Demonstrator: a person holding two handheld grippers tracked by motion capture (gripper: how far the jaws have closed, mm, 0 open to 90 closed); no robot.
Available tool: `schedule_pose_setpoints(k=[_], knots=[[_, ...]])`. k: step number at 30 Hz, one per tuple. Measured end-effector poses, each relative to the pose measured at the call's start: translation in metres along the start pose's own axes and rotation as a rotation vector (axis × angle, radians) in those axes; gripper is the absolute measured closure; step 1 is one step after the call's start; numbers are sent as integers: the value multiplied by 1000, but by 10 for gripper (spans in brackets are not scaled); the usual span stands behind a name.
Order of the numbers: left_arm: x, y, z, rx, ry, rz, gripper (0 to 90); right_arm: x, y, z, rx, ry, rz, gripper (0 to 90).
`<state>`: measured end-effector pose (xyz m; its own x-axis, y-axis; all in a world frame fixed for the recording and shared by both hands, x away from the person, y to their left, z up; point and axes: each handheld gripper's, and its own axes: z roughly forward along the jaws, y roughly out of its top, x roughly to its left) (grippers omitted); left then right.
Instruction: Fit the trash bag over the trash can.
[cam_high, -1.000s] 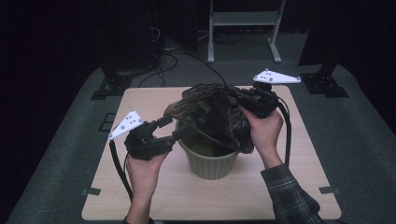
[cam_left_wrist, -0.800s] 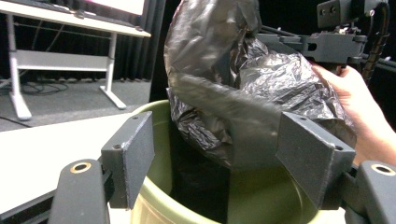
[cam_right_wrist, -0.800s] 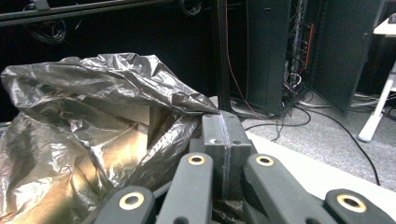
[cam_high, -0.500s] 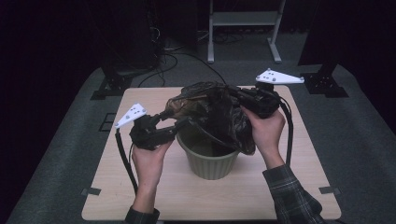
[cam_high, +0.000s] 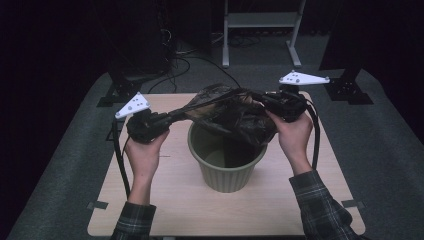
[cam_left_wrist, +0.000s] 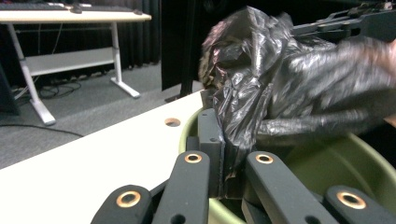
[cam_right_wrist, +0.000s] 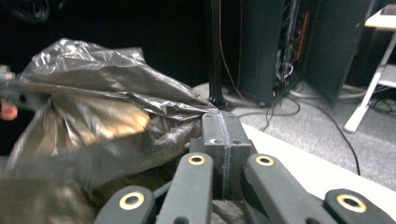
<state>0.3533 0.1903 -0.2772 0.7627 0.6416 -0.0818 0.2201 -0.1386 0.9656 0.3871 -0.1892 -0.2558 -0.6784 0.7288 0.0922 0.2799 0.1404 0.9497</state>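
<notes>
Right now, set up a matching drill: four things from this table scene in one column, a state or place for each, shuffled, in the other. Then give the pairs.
Things:
1. black plastic bag
2. green bin
3. left gripper
4. white desk

States or places:
A. stands on the wooden table
B. held stretched over the bin's mouth
C. on the floor beyond the table
D. jaws shut on a fold of the bag

Pairs: 1-B, 2-A, 3-D, 4-C
</notes>
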Motion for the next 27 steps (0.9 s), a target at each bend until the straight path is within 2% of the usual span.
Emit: schedule_pose_setpoints(k=[1, 2, 3, 4, 5, 6, 7, 8, 11, 12, 13, 16, 17, 18, 19, 20, 23, 24, 27], knots=[[6, 2, 4, 28, 10, 13, 887, -4, 1, 4, 24, 2, -3, 900], [13, 4, 11, 70, -11, 17, 886, -6, 1, 7, 39, -1, -8, 900], [13, 4, 11, 70, -11, 17, 886, -6, 1, 7, 39, -1, -8, 900], [18, 4, 16, 91, -28, 11, 886, -8, 2, 10, 61, -7, -15, 900], [21, 3, 20, 109, -25, 9, 886, -11, 2, 13, 78, -18, -25, 900], [26, -2, 28, 138, -41, -1, 885, -19, 0, 18, 107, -16, -11, 900], [26, -2, 28, 138, -41, -1, 885, -23, -2, 20, 119, -20, -7, 900], [30, -10, 37, 159, -44, -21, 885, -26, -5, 23, 131, -17, 1, 900], [37, -22, 45, 188, -37, -47, 886, -33, -15, 33, 175, -22, 18, 900], [37, -22, 45, 188, -37, -47, 886, -33, -15, 33, 175, -22, 18, 900], [42, -30, 48, 195, -36, -72, 886, -37, -22, 40, 195, -15, 31, 900], [46, -35, 48, 208, -29, -80, 887, -39, -29, 46, 224, -13, 42, 900], [49, -37, 48, 225, 5, -74, 889, -40, -31, 48, 235, -33, 39, 900], [52, -38, 46, 226, 10, -80, 889, -41, -33, 49, 246, -53, 35, 900], [55, -39, 45, 213, 0, -97, 889, -44, -35, 50, 252, -51, 51, 900], [56, -40, 42, 199, -11, -106, 888, -47, -37, 50, 247, -42, 69, 900], [53, -38, 36, 159, -46, -95, 885, -50, -38, 42, 205, -9, 92, 894], [50, -37, 34, 152, -51, -90, 885, -49, -35, 37, 177, -11, 93, 765], [43, -33, 28, 137, -60, -80, 885, -43, -21, 17, 118, 38, 97, 658]])
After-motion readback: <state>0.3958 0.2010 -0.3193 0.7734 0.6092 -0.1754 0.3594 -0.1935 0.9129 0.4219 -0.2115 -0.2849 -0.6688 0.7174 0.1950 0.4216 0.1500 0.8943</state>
